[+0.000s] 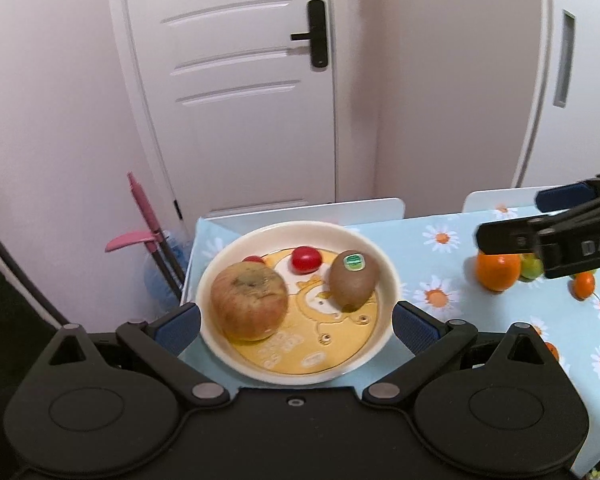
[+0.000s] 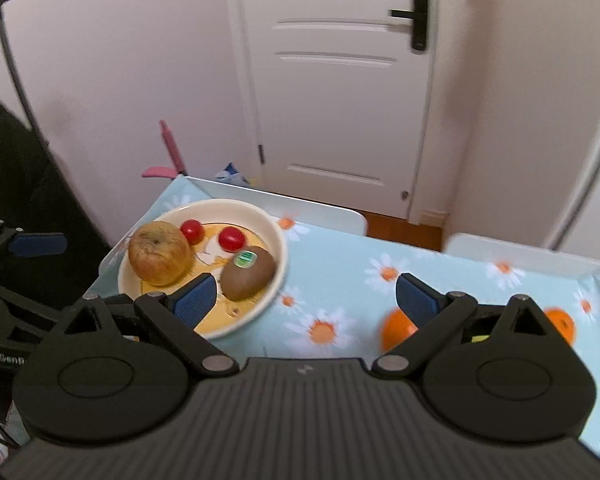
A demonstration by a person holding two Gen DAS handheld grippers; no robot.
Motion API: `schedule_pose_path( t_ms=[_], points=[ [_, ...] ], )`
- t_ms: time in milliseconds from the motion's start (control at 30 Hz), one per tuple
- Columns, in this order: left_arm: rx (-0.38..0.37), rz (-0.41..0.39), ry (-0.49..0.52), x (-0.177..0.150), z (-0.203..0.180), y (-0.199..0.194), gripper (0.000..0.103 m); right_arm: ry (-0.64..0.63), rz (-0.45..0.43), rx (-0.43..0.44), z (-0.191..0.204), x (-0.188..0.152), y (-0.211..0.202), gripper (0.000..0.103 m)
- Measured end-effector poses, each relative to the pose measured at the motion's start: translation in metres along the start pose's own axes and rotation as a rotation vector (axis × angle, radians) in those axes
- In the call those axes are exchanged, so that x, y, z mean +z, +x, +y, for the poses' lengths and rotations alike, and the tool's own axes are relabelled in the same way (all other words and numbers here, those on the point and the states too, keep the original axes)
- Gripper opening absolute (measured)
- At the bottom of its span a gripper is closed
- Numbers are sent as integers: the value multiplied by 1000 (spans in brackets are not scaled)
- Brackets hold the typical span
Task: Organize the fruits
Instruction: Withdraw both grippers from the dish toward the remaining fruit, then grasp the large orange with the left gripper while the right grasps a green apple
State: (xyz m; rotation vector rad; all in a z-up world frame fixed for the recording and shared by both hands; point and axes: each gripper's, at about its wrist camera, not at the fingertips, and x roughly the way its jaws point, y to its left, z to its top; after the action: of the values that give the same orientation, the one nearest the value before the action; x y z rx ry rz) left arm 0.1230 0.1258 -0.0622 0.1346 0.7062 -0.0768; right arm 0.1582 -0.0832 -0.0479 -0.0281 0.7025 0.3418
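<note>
One of the two cherry tomatoes point(image 1: 253, 259) is peeking out half hidden behind the apple point(image 1: 249, 300) in the left wrist view; to the right, the right claw point(image 1: 512, 216) is cutting across a cluster of loose fruit, so only an orange point(image 1: 497, 277), a greenish fruit point(image 1: 531, 269) and a small orange fruit point(image 1: 583, 284) are showing, the last two hard to name; in the right wrist view an orange point(image 2: 396, 330) is blurring behind the right claw's finger, and the claw point(image 2: 308, 300) itself is hanging released with nothing between its pads, over bare flowered cloth on the table point(image 2: 340, 276). A white door point(image 1: 236, 80) and a pink-handled tool point(image 1: 140, 216) are standing beyond the table edge. The left claw point(image 1: 296, 324) is sitting released, its blue pads flanking the plate point(image 1: 300, 376) without visibly pressing it; the plate is carrying the apple, the kiwi point(image 1: 354, 278) with its green sticker, and the second tomato point(image 1: 306, 259).
</note>
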Motion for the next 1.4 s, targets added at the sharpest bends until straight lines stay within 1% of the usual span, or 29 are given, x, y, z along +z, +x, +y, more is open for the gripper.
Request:
schedule_pose_path(
  t_ms=[100,200,400,600,733,867,933,1067,1200,1400],
  points=[
    [-13,-11,12,3,-12,-4,103,15,-10,-37,-19,-10,-15,103],
    [-25,-23,22,6,-28,-9,103,29,-9,-54,-40,-18,-28,103],
    [-20,-38,12,10,-67,-17,103,27,1,-88,-90,-35,-53,103],
    [-29,-29,0,15,-114,-10,103,46,23,-104,-144,-48,-59,103],
    [-23,-18,-6,19,-141,2,103,72,47,-105,-177,-56,-52,103],
    [-19,2,-16,23,-162,22,102,89,89,-118,-203,-65,-36,103],
    [-20,20,-23,25,-170,34,101,107,111,-107,-215,-69,-28,100],
    [-34,40,-23,30,-182,60,99,132,132,-101,-232,-76,-15,100],
    [-68,62,16,32,-192,85,97,164,153,-92,-243,-81,-1,96],
    [-109,104,100,30,-203,118,92,200,170,-92,-248,-85,12,96]
  ],
)
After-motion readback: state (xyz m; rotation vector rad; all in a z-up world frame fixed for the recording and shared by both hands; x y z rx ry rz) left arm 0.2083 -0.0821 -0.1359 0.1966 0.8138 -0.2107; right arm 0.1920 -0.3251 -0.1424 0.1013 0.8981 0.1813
